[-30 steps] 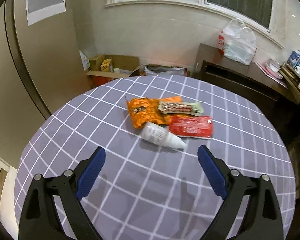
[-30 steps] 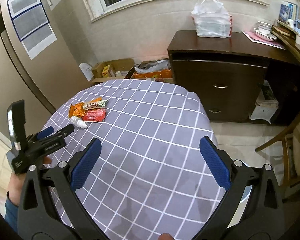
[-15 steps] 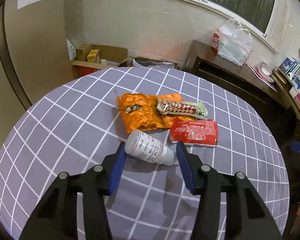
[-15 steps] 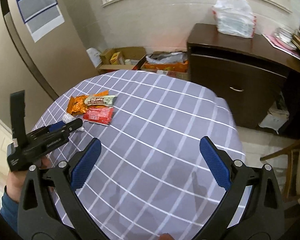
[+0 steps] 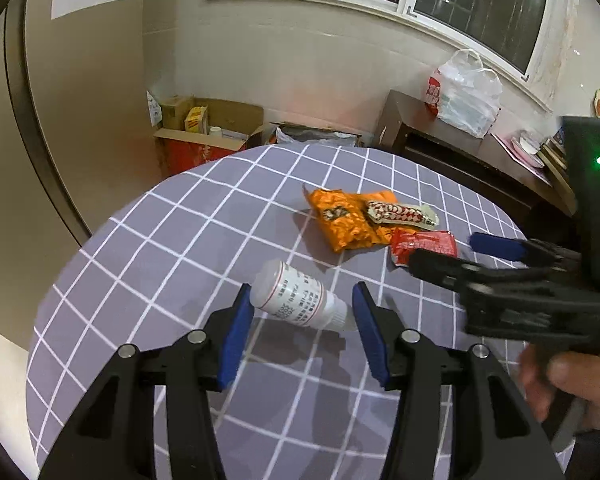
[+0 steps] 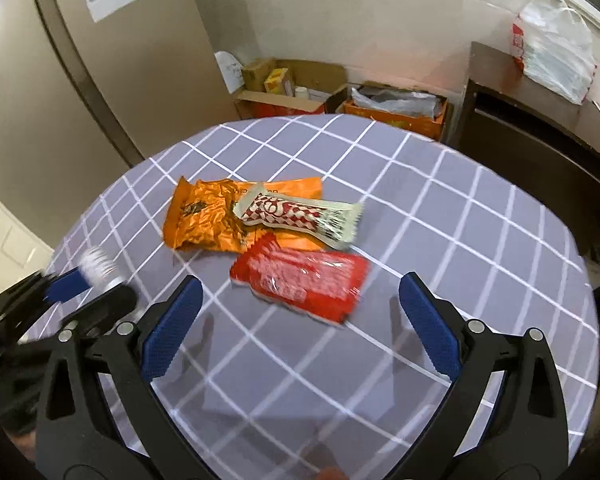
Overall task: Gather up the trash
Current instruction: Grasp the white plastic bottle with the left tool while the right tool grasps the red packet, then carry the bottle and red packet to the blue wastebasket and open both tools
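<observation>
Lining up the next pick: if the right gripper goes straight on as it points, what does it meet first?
Most likely the flat red plastic snack packet, lying ahead between the open right gripper fingers on the grey checked tablecloth; depth is unclear.

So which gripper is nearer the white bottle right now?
Left. The left gripper has the white bottle between its fingers; the right gripper hangs open over the red packet, farther off.

A home dining room: round checked-cloth table [image 5: 188, 240], dark wooden sideboard [image 6: 540, 136], cardboard boxes [image 6: 284, 92] by the wall.
</observation>
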A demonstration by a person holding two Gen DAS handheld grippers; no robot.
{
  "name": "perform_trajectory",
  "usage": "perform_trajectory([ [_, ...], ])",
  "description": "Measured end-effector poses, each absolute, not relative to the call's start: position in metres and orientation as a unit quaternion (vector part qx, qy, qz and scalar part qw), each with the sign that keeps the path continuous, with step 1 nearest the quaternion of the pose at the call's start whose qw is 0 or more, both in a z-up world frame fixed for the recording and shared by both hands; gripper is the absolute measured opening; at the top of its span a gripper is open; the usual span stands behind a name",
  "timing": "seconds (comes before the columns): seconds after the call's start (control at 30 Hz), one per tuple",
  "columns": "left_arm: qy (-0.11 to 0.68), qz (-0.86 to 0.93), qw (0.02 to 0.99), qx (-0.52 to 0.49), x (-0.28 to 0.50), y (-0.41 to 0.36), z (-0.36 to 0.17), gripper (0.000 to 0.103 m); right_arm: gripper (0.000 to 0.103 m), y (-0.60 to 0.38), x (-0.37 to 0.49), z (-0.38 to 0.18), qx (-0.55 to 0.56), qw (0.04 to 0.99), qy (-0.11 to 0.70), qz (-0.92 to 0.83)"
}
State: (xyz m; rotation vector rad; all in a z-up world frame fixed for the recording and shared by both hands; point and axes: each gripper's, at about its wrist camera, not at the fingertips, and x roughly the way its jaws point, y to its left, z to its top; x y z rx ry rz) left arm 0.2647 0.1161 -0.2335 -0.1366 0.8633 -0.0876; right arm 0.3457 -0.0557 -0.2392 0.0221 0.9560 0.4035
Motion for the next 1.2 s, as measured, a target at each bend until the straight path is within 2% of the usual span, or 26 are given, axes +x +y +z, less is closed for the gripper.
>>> perform_trajectory([
  [0.07, 0.422, -0.045, 0.903, -0.064, 0.262, 0.118, -0.234, 0.05, 0.076, -0.048, 0.346, -0.243, 0.011, 0.87, 0.456, 0.187],
  [0.13, 0.424, -0.047, 0.902, -0.064, 0.26, 0.12, -0.234, 0.05, 0.06, -0.041, 0.343, -0.243, -0.012, 0.878, 0.445, 0.173],
  [0.17, 0.426, -0.049, 0.901, -0.066, 0.259, 0.121, -0.234, 0.05, 0.048, -0.039, 0.341, -0.242, -0.012, 0.879, 0.444, 0.175],
  [0.2, 0.427, -0.05, 0.901, -0.066, 0.257, 0.121, -0.233, 0.05, 0.046, -0.039, 0.338, -0.242, -0.013, 0.879, 0.444, 0.174],
  [0.43, 0.406, -0.052, 0.91, -0.073, 0.246, 0.118, -0.221, 0.05, 0.036, -0.046, 0.317, -0.237, -0.013, 0.878, 0.442, 0.183],
  [0.77, 0.372, -0.064, 0.923, -0.071, 0.205, 0.076, -0.194, 0.05, 0.036, -0.109, 0.251, -0.208, 0.017, 0.892, 0.413, 0.184],
  [1.2, 0.339, -0.136, 0.93, -0.028, 0.156, -0.026, -0.156, 0.05, 0.036, -0.224, 0.162, -0.146, 0.093, 0.924, 0.341, 0.148],
])
